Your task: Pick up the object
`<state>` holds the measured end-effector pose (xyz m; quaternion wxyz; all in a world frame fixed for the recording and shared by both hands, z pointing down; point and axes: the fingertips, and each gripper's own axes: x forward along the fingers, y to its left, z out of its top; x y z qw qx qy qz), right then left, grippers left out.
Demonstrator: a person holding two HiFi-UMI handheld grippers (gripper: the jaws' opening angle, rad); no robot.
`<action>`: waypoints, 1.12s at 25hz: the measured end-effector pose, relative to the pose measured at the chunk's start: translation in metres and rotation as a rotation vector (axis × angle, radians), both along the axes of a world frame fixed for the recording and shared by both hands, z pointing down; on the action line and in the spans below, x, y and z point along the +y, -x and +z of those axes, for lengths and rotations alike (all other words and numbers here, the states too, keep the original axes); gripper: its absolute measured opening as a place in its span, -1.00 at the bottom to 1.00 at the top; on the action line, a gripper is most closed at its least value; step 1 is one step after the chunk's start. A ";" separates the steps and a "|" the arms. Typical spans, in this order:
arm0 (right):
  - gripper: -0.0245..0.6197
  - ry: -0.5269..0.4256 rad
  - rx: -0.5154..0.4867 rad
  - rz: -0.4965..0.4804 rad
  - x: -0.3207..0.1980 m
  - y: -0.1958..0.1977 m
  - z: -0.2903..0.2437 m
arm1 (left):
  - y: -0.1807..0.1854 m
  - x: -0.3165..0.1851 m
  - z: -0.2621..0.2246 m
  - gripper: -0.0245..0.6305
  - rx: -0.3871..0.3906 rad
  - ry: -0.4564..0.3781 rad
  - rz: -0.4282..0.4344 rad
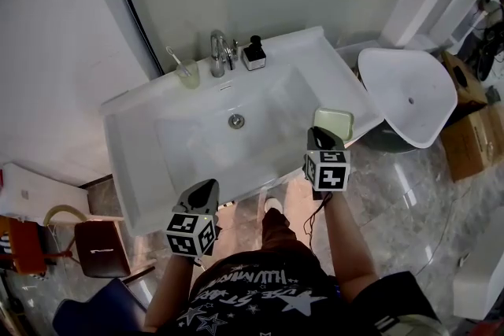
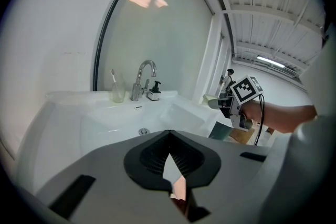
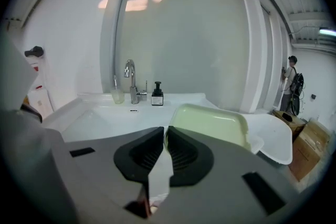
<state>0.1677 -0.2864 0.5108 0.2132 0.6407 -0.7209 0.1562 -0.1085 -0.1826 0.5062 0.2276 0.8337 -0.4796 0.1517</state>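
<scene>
A pale green soap dish (image 1: 335, 122) lies on the right rim of the white sink (image 1: 126, 169). My right gripper (image 1: 321, 136) reaches its near edge. In the right gripper view the jaws (image 3: 164, 131) stand almost together, pinching the dish's (image 3: 210, 123) near left rim. From the left gripper view the dish (image 2: 211, 103) shows at the tip of the right gripper (image 2: 223, 104). My left gripper (image 1: 206, 186) hovers at the sink's front edge, apart from the dish. Its jaws (image 2: 169, 139) are shut with nothing between them.
At the back of the sink stand a chrome faucet (image 1: 217, 51), a cup with a toothbrush (image 1: 187, 73) and a black soap dispenser (image 1: 253, 53). A loose white basin (image 1: 405, 94) and a cardboard box (image 1: 472, 138) sit right. A person (image 3: 290, 78) stands far off.
</scene>
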 end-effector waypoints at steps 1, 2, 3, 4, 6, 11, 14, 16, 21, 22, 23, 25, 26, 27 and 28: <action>-0.81 0.001 0.003 -0.001 0.010 0.004 0.000 | 0.003 0.007 0.000 -0.88 0.000 -0.003 0.005; -0.81 0.002 0.007 -0.005 0.019 0.007 0.000 | 0.006 0.014 0.001 -0.88 -0.001 -0.006 0.010; -0.81 0.002 0.011 -0.008 0.028 0.011 0.000 | 0.009 0.020 0.002 -0.88 -0.001 -0.008 0.013; -0.81 0.001 0.016 -0.012 0.037 0.014 0.000 | 0.012 0.026 0.002 -0.88 0.000 -0.010 0.015; -0.81 0.000 0.018 -0.017 0.054 0.021 -0.001 | 0.017 0.038 0.002 -0.88 0.002 -0.013 0.015; -0.81 0.004 0.018 -0.022 0.096 0.034 -0.001 | 0.024 0.073 0.001 -0.88 0.016 -0.020 0.023; -0.81 0.009 0.013 -0.019 0.119 0.043 0.002 | 0.027 0.093 0.002 -0.88 0.016 -0.017 0.042; -0.81 0.021 0.004 -0.023 0.137 0.051 0.003 | 0.029 0.106 0.003 -0.88 0.015 -0.013 0.053; -0.81 0.027 -0.018 -0.019 0.182 0.066 0.001 | 0.034 0.139 -0.001 -0.88 0.023 -0.018 0.074; -0.81 0.026 -0.018 -0.015 0.191 0.067 0.001 | 0.034 0.145 -0.001 -0.88 0.025 -0.018 0.080; -0.81 0.024 -0.017 -0.010 0.199 0.068 0.002 | 0.035 0.152 -0.001 -0.88 0.026 -0.019 0.085; -0.81 0.021 -0.012 -0.003 0.214 0.069 0.007 | 0.038 0.164 0.001 -0.88 0.025 -0.021 0.094; -0.81 0.021 -0.010 -0.001 0.221 0.071 0.010 | 0.039 0.170 0.002 -0.88 0.025 -0.023 0.097; -0.81 0.021 -0.008 -0.001 0.229 0.073 0.013 | 0.042 0.176 0.004 -0.88 0.024 -0.024 0.099; -0.81 0.022 -0.006 0.000 0.237 0.075 0.017 | 0.044 0.182 0.005 -0.88 0.023 -0.024 0.101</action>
